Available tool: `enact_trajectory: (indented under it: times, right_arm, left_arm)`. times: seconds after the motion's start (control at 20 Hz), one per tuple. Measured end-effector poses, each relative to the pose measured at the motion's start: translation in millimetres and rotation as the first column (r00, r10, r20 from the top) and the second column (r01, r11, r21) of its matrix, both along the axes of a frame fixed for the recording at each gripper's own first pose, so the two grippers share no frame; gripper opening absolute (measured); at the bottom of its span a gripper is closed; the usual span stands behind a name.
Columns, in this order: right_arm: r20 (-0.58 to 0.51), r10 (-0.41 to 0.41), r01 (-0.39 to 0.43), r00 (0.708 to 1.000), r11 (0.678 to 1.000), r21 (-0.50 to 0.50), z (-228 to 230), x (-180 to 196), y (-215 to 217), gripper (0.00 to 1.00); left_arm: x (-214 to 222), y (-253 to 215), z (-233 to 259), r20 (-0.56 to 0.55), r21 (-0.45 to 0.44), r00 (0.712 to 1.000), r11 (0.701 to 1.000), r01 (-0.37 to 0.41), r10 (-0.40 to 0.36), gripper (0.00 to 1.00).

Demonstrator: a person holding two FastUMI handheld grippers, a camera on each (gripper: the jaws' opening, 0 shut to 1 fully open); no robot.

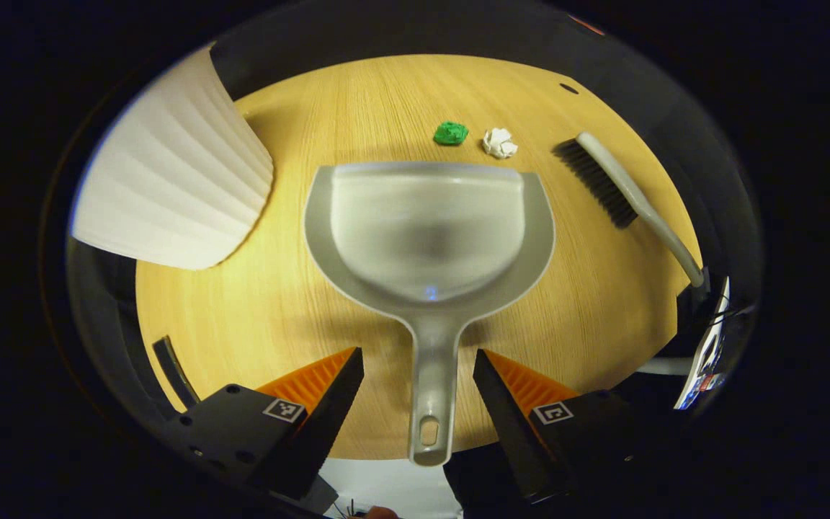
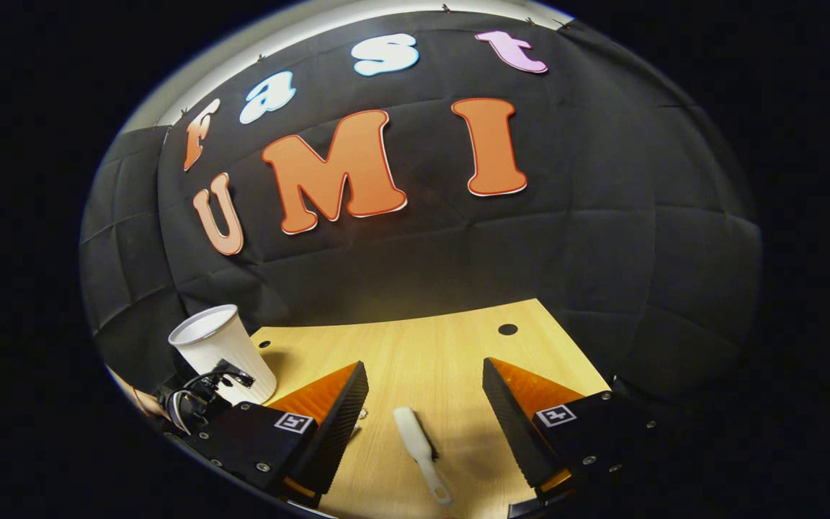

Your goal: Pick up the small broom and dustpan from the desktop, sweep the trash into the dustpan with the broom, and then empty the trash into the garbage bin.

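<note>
I see my left gripper [image 1: 418, 375] spread wide astride the dustpan [image 1: 429, 238] handle, untouching; trash [image 1: 451, 132] lies beyond, the bin [image 1: 170, 173] cut off. My right gripper [image 2: 426, 389] gapes above the broom [image 2: 418, 447], bristles mostly hidden.

No legible txt; tongs [image 1: 418, 375] carry square markers, unreadable.

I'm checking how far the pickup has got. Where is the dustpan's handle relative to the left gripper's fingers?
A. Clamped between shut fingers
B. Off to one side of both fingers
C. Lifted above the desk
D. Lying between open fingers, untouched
D: the dustpan handle lies on the desk in the gap of the left gripper, jaws apart.
</note>
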State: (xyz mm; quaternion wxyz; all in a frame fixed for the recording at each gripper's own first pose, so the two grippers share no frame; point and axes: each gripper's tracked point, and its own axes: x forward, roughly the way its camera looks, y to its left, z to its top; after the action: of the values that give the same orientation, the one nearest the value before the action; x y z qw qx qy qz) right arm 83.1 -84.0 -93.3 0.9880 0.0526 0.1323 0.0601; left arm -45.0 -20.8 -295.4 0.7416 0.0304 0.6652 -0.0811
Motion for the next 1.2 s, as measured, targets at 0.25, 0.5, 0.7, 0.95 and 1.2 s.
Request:
enact_trajectory:
  times: [0.25, 0.5, 0.7, 0.95, 1.2]
  right_arm:
    - [-0.027, -0.014, 0.013, 1.000, 1.000, -0.014, -6.9, 0.1, -6.9, 0.96]
    - [-0.056, 0.017, -0.019, 0.998, 0.999, -0.043, -17.0, 1.2, 0.6, 0.96]
    - [-0.134, 0.051, -0.060, 0.990, 0.996, -0.063, -41.2, 2.5, 8.9, 0.96]
    - [-0.319, 0.103, -0.129, 0.942, 0.990, -0.061, -93.9, -2.6, 16.4, 0.97]
    - [-0.645, 0.176, -0.315, 0.744, 0.943, -0.106, -176.3, -27.9, 18.8, 0.97]
  left_arm:
    - [25.9, -4.5, -6.7, -0.028, 0.024, 0.996, 0.996, 0.082, -0.081, 0.99]
    - [25.8, -8.6, -10.4, -0.088, 0.021, 0.991, 0.994, 0.106, -0.103, 0.98]
    - [29.6, -3.5, -13.2, -0.099, 0.027, 0.994, 0.998, 0.052, -0.049, 0.80]
    - [32.6, -1.0, -9.8, -0.095, 0.034, 0.990, 0.994, 0.106, -0.102, 0.40]
    - [56.8, -6.2, -18.2, -0.001, 0.007, 0.991, 0.991, 0.134, -0.134, 0.31]
